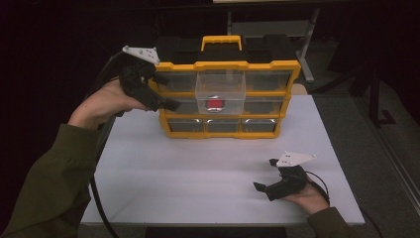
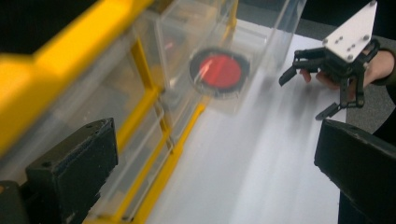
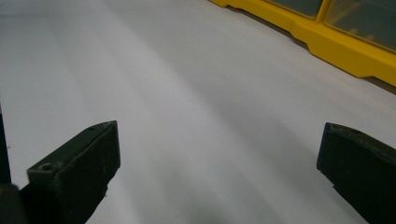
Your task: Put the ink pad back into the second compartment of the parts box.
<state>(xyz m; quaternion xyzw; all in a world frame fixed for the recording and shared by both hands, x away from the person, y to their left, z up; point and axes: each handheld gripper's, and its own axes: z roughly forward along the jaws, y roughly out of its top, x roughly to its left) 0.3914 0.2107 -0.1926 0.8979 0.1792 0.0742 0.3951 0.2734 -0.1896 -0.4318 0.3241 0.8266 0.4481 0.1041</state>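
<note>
In the high view, a clear drawer [image 1: 220, 92] holding a red disc [image 1: 215, 103] stood pulled out of the yellow organiser [image 1: 224, 65]; no writing was legible. The left gripper [image 1: 166, 91] hovered beside the organiser's left end, jaws apart. The left gripper view showed the disc [image 2: 220, 70] and the right gripper [image 2: 306, 91], spread empty. The right gripper view showed bare white table [image 3: 187, 116].

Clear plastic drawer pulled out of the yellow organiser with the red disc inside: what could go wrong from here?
1. The clear plastic drawer juts well out of the yellow organiser; a knock could possibly tip it out, spilling the red disc.
2. The left gripper, jaws open and empty, sits close to the organiser's left edge; a careless swing might shove the cabinet across the white table.
3. The right gripper rests far away, too distant to steady anything.
</note>
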